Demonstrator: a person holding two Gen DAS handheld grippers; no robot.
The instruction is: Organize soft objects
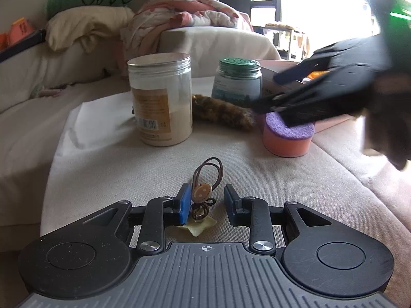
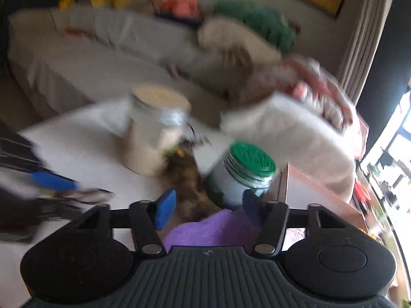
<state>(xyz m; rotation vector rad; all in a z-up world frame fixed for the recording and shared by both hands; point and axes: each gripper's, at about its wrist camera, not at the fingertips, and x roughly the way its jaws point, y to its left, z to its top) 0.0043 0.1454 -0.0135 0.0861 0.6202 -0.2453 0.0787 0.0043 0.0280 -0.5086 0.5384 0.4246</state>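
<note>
**Left gripper straddles hair tie, right gripper over sponge**

Left wrist view only: left gripper (image 1: 206,202) jaws apart, hair tie (image 1: 203,192) between them, touching just the left pad. Right gripper (image 2: 205,205) jaws apart above purple-topped sponge (image 1: 287,134), nothing clamped. Furry brown toy (image 1: 223,111) lies between the two jars. Right view blurred; the sponge's orange side is hidden there.

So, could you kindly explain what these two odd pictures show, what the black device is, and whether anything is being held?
A person holds a two-finger gripper in each hand, each with a camera looking along its fingers. The sharp picture is from the left gripper: its jaws straddle a brown hair tie on the beige cushion without clearly gripping it. Beyond stand a clear jar, a green-lidded jar, a furry brown thing and an orange-purple sponge. The blurred picture is from the right gripper, open just above the sponge.
</note>
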